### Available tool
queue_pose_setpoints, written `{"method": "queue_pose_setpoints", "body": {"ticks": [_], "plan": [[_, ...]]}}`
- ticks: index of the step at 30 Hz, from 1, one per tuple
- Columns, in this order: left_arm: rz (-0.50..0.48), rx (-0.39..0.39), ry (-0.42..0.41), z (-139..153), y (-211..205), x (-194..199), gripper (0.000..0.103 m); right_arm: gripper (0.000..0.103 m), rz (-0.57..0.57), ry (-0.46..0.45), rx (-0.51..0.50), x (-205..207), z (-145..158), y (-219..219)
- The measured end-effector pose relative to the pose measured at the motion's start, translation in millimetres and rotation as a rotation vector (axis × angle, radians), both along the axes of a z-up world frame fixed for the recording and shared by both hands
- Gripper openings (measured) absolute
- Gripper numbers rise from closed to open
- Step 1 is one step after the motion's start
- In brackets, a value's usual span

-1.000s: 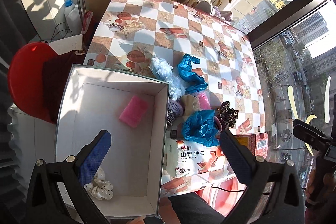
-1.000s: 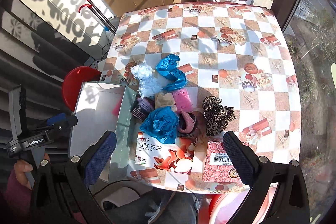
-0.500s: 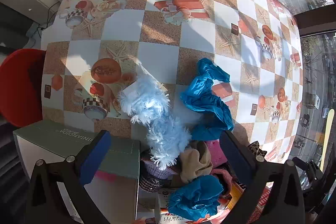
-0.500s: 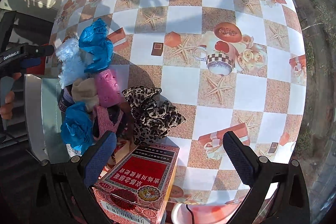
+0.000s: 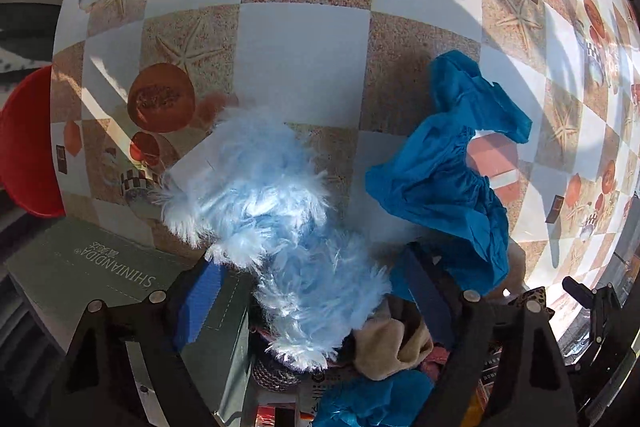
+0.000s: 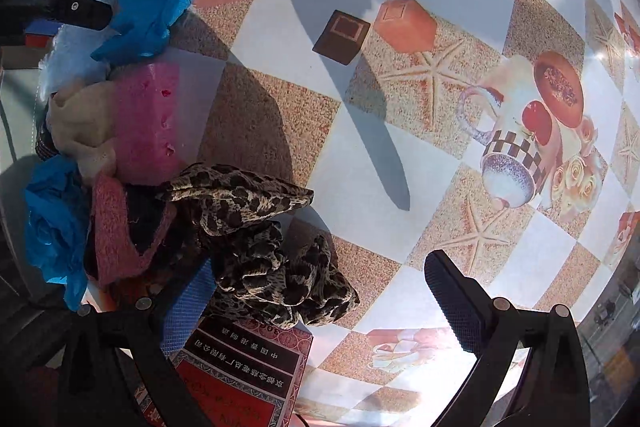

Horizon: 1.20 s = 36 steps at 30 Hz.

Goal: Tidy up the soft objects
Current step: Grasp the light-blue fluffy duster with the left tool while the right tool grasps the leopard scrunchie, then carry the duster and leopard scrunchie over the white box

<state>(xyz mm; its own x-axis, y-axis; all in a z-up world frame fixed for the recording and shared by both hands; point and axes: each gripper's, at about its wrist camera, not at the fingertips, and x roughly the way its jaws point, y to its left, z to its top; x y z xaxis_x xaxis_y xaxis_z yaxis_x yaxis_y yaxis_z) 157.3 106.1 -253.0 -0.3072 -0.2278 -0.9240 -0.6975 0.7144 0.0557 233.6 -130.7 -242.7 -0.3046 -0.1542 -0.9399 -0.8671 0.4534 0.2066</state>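
Note:
A fluffy light-blue soft item point(image 5: 276, 219) lies on the checkered tablecloth point(image 5: 304, 47), and my left gripper point(image 5: 312, 299) straddles its near end. The jaws are closing with the fluff between them; the blue pads point(image 5: 200, 303) stand at its sides and do not clearly press. A leopard-print scrunchie point(image 6: 260, 239) lies partly on a red box point(image 6: 240, 379). My right gripper point(image 6: 320, 303) hangs over it, open, with the scrunchie close to its left finger. The pile also holds blue crinkled covers point(image 5: 448, 179), a beige cloth point(image 6: 80, 123), a pink sponge point(image 6: 148, 119) and a pink knitted piece point(image 6: 116, 235).
A grey-green box point(image 5: 100, 267) stands at the table's left edge, right beside the left finger. A red stool point(image 5: 24, 147) sits below the table on the left. Bare tablecloth point(image 6: 400, 107) stretches beyond the pile, to the right in the right wrist view.
Both grippers have dropped and tipped down toward the pile. The left one has come around the fluffy blue item and its fingers have narrowed. The right one has neared the leopard scrunchie.

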Motion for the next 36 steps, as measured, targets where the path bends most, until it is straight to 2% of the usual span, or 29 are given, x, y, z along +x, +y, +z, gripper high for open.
{"method": "queue_pose_setpoints", "body": {"ticks": [2,4,8,9,12,18,21,24,27,28,29,31,33,36], "plan": [[0.004,-0.011,0.013,-8.4,-4.0,1.3,0.08,0.102,0.005,-0.008,-0.001,-2.3,-4.0,-3.6],[0.0,-0.025,0.008,-14.5,-8.4,4.0,0.077,0.102,-0.024,-0.005,0.01,1.8,-5.1,-10.7],[-0.015,-0.019,-0.019,-21.7,-16.9,6.0,0.077,0.102,-0.095,-0.17,-0.056,26.2,-8.0,-35.8],[-0.019,-0.016,-0.025,-23.1,-17.6,5.5,0.077,0.102,-0.132,-0.173,-0.055,33.5,-6.5,-43.2],[-0.016,-0.01,-0.05,-24.4,-16.8,3.7,0.077,0.102,-0.227,-0.115,0.03,44.4,5.1,-57.3],[-0.033,0.005,-0.058,-25.2,-21.2,7.0,0.076,0.102,-0.149,-0.12,0.105,16.3,7.2,-41.1],[-0.041,0.011,-0.067,-22.4,-26.5,9.4,0.068,0.103,-0.197,-0.061,0.094,10.5,-3.3,-39.9],[-0.068,0.026,-0.082,-15.0,-32.6,9.7,0.047,0.103,-0.186,-0.087,0.068,5.2,-3.8,-36.3],[-0.075,0.052,-0.106,-5.2,-34.9,6.8,0.036,0.101,-0.133,-0.112,0.054,-7.0,-3.6,-34.1],[-0.074,0.061,-0.119,-1.1,-36.4,5.0,0.033,0.099,-0.133,-0.122,0.059,-11.1,-2.4,-35.2],[-0.078,0.075,-0.134,5.1,-39.1,2.9,0.031,0.091,-0.132,-0.134,0.07,-15.3,-0.4,-38.1],[-0.101,0.111,-0.164,18.9,-45.1,2.7,0.03,0.07,-0.112,-0.149,0.096,-23.9,8.2,-38.0],[-0.123,0.14,-0.193,36.4,-46.4,4.3,0.029,0.026,-0.092,-0.127,0.14,-28.0,17.2,-35.3],[-0.139,0.172,-0.248,60.7,-55.6,1.9,0.029,0.026,-0.12,-0.122,0.166,-18.3,27.8,-35.0]]}}
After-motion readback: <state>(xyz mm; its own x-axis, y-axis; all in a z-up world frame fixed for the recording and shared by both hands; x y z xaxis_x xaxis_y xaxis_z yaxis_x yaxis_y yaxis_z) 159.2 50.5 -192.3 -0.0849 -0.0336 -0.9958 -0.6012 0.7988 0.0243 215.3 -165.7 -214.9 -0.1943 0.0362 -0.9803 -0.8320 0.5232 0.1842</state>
